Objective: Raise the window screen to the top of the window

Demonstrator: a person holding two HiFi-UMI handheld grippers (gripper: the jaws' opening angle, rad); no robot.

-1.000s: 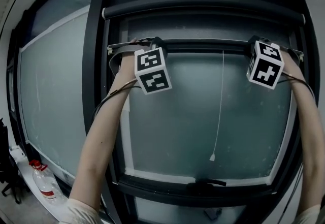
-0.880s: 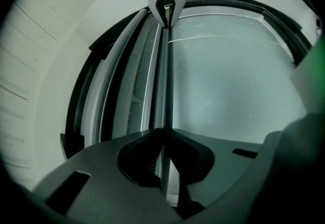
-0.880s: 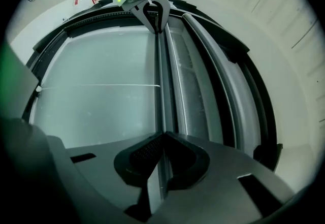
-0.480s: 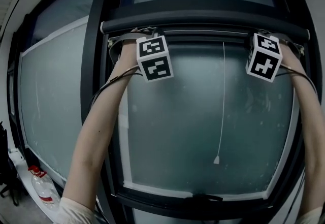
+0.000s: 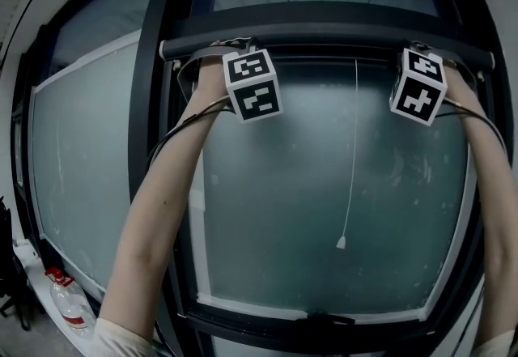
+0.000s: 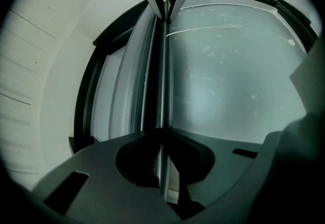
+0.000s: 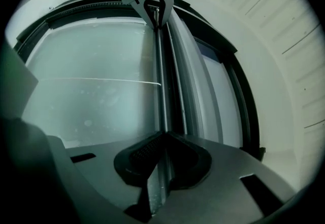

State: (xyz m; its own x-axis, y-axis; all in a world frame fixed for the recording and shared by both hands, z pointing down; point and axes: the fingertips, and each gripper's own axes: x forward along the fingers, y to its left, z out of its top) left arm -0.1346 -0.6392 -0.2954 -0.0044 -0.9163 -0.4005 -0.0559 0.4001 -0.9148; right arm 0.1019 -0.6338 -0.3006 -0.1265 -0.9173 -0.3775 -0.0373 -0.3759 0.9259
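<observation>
Nearest the head camera, two bare forearms reach up, the left forearm (image 5: pixel 162 210) and the right forearm (image 5: pixel 494 185), each with a cable running along it. At their ends sit the marker cubes, the left cube (image 5: pixel 252 86) and the right cube (image 5: pixel 418 94).

Just beyond the cubes, the left tongs (image 6: pixel 162 132) are pinched on the bottom rail (image 5: pixel 324 61) of the window screen near its left end. The right tongs (image 7: pixel 163 134) are pinched on the same rail near its right end. In each gripper view the rail runs straight out between the closed jaws to the other gripper at the far end.

The rail lies level, high in the window, directly under the dark roller housing (image 5: pixel 324 27) and very close to it; whether the two touch cannot be told.

Behind the rail is the frosted pane (image 5: pixel 275 185). A thin pull cord (image 5: pixel 354 153) hangs before it from the rail, and its small end piece (image 5: pixel 341 243) hangs free above the lower frame. A dark window handle (image 5: pixel 328 319) sits on that frame. Far below at left stands a clear bottle (image 5: pixel 69 303) with a red label.
</observation>
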